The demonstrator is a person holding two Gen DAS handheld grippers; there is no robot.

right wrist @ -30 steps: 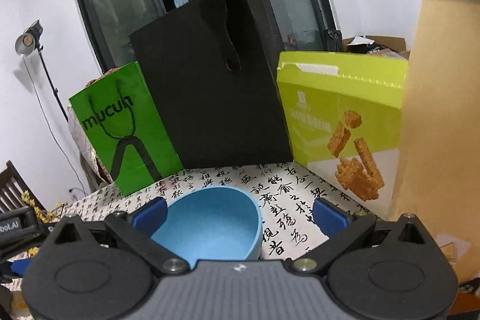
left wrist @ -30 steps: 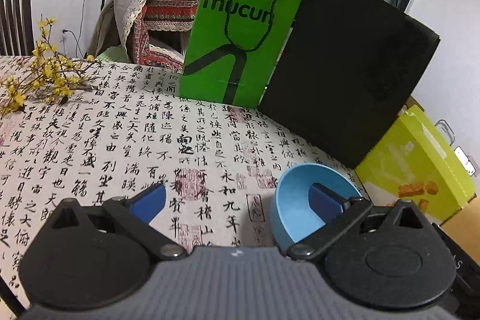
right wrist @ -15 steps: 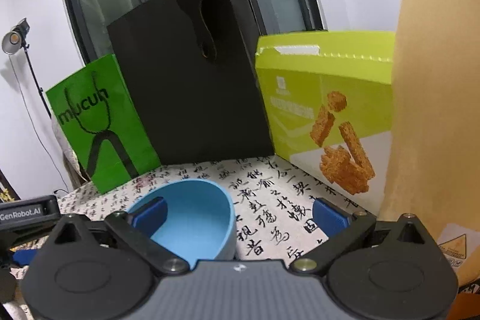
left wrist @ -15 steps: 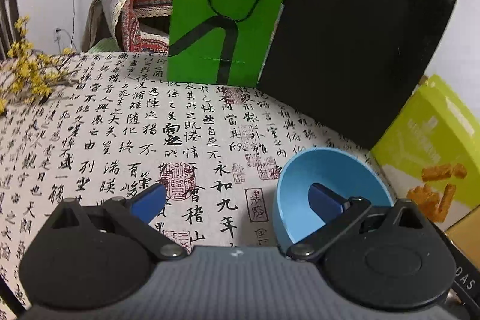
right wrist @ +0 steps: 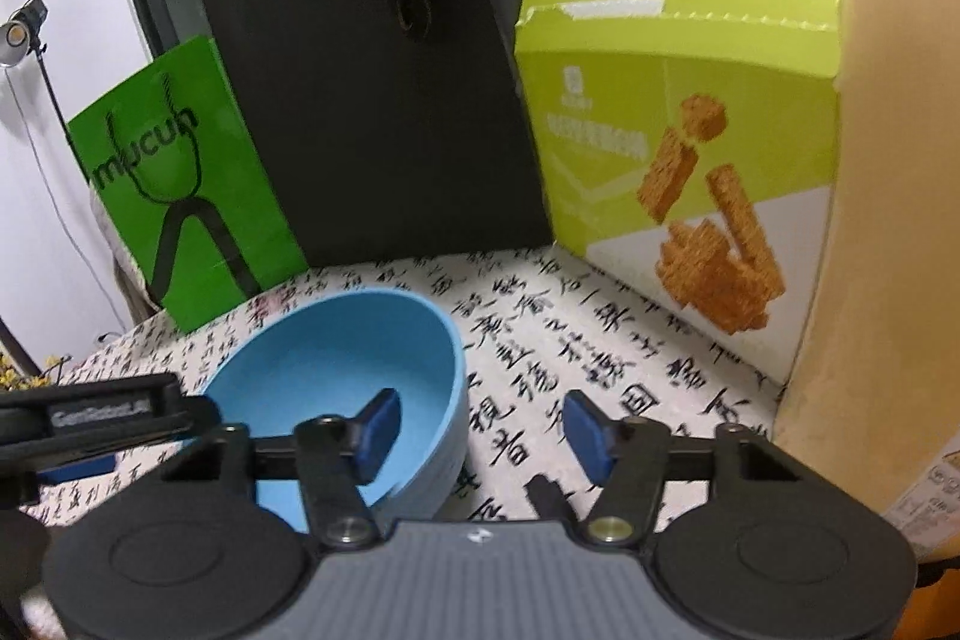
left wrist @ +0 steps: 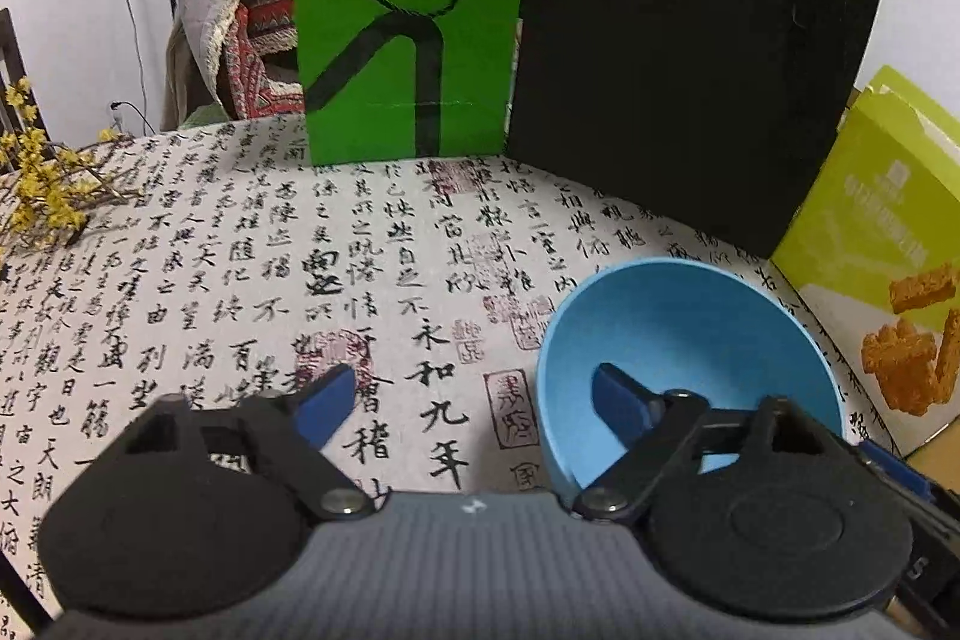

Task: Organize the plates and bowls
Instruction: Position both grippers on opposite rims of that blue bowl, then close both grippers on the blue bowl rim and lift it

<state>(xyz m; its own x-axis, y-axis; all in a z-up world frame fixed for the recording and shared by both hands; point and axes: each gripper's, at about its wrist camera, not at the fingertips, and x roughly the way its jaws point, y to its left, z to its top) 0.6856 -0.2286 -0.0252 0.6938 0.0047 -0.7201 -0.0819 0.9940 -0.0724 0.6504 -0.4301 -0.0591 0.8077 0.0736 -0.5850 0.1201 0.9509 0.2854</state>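
A smooth, round blue bowl (left wrist: 684,340) sits near the table's (left wrist: 240,280) right edge, on calligraphy-printed cloth. Both grippers' fingers are closing astride its rim: left gripper (left wrist: 474,403) on the left wall, right gripper (right wrist: 477,430) on the right wall, pads not yet pressing.

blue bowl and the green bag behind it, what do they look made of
Blue bowl: probably matte plastic or melamine; even colour, soft sheen, thin rim. Green bag: likely coated paper; flat stiff panels, crisp edges, cord handle.
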